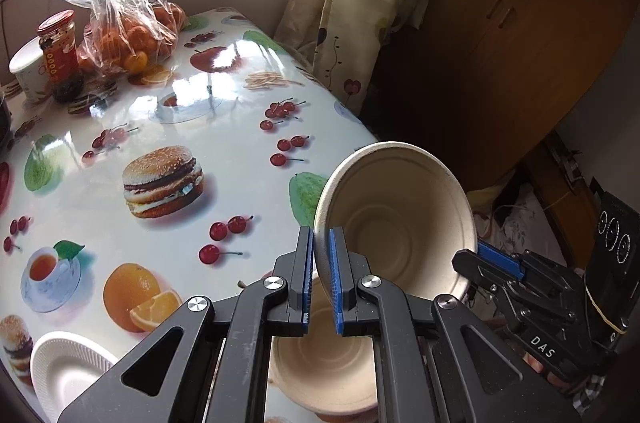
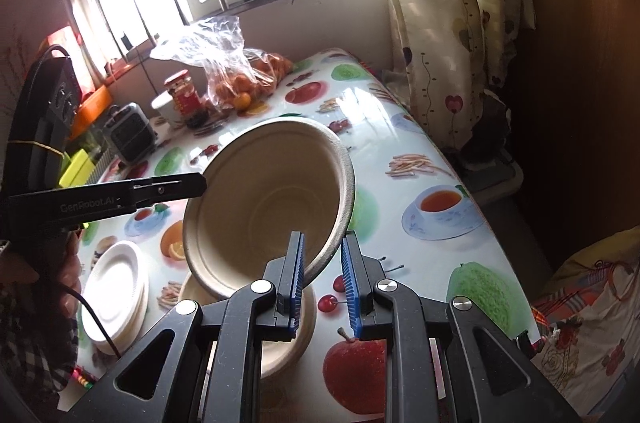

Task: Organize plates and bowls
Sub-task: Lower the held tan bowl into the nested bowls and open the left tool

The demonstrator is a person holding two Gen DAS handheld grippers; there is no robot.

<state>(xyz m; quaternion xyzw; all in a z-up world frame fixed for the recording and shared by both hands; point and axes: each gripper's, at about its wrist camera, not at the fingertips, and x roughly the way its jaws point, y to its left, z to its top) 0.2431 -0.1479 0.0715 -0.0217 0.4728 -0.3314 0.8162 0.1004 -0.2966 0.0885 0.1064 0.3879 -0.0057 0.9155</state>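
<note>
Both hand-held grippers pinch one beige paper bowl (image 1: pixel 400 219) by opposite sides of its rim: the left hand-held gripper (image 1: pixel 322 271) and the right hand-held gripper (image 2: pixel 322 287). The bowl hangs tilted above stacked beige bowls (image 2: pixel 292 339) on the desk (image 1: pixel 168 143), beside white paper plates (image 2: pixel 116 287)
</note>
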